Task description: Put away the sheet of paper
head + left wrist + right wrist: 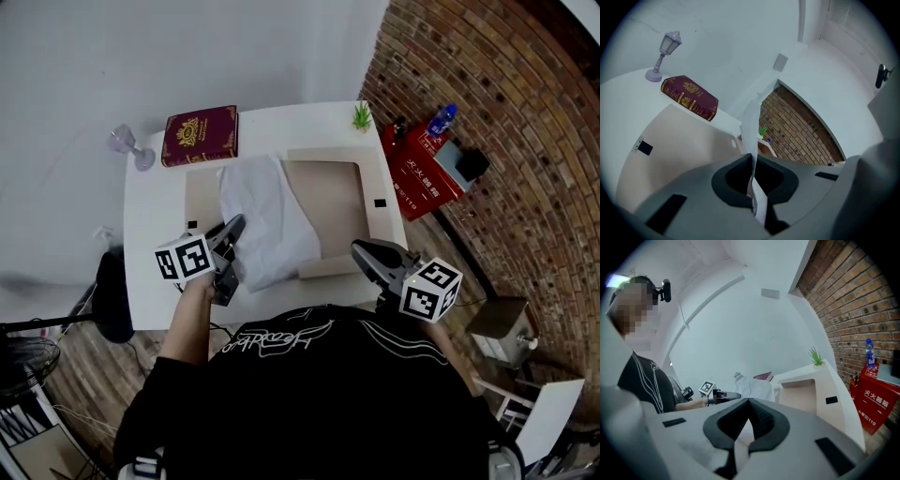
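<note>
Two tongs: both are working at the near edge of the white desk (150, 246).
Left tongs (752, 157): clenching the near edge of the sheet of paper (267, 220), which is running upright between the pads and out past the tips.
Right tongs (747, 400): pressing together at the tips, apparently pinching the near flap of the kraft folder (328, 197) and holding it raised. The contact itself is not showing clearly.
Sheet location: lying rumpled across the left half of the open folder and spilling toward the desk edge, so it is not yet tucked in.
Step (judged): lifting and drawing the sheet to lay it flat inside.
Risk, tearing: pulling hard on one pinched edge while the rest is dragging.
Risk, creasing: the rumpled middle is likely folding under if the flap is coming down early.
Risk, snagging: a corner is catching on the raised flap.
Risk, slipping: thin paper is sliding out of a narrow pinch.
</note>
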The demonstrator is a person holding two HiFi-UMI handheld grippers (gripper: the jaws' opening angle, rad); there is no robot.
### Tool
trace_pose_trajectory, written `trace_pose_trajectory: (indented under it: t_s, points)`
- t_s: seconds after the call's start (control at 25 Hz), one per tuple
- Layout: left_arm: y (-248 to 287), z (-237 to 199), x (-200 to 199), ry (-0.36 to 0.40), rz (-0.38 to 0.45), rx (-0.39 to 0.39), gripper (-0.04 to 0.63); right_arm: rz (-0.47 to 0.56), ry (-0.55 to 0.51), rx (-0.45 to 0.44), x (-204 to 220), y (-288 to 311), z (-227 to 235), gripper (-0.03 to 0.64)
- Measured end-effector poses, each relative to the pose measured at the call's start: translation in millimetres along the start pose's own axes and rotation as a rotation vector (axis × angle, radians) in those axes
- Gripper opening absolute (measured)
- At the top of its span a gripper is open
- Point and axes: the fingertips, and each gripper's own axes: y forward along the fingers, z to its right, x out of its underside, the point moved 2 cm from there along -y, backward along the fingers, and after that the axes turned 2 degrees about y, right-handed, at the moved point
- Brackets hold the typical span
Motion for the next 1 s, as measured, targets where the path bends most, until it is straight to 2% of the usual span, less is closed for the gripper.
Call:
trace_pose_trajectory:
  t_s: [0.32, 0.56, 1.0]
  points:
    - [24, -22, 9, 0.014, -0.068, -0.024, 0.032, 0.001, 0.004, 0.005, 5, 13, -3, 0.001]
    - [41, -31, 14, -0.004, -0.108, -0.028, 0.032, 0.009, 0.002, 0.012, 3, 11, -6, 0.001]
    - [73, -23, 23, -0.006, -0.146, -0.086, 0.032, 0.005, 0.009, -0.009, -8, -6, 13, 0.001]
